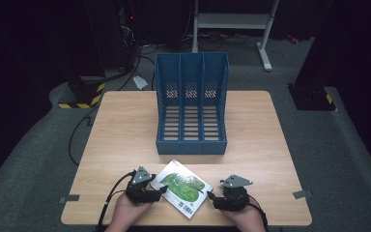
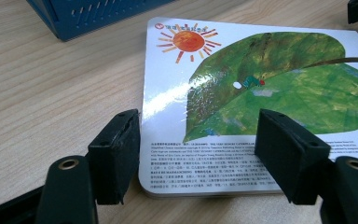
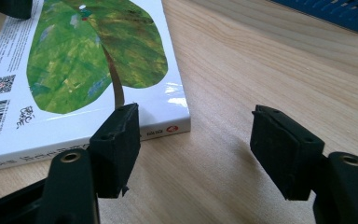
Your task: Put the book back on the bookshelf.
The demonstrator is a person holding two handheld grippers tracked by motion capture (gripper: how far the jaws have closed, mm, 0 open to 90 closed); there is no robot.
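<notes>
A dark room surrounds a wooden counter [image 1: 125,125]; a blue file rack [image 1: 192,104] stands mid-counter. A book [image 1: 182,188] lies flat at the near edge, between both claws, apparently for a two-sided lift. The left claw [image 2: 198,154] is spread wide over a corner, seemingly ungripped. The right claw [image 3: 196,149] is open beside the spine, empty. The barcode is legible from the right gripper view.

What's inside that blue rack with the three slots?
The blue rack stands upright on the table with three open compartments; nothing shows in them, just slotted floors and perforated back walls. The low front lip hides only a thin strip. The picture book lies flat outside, nearer the person.
</notes>
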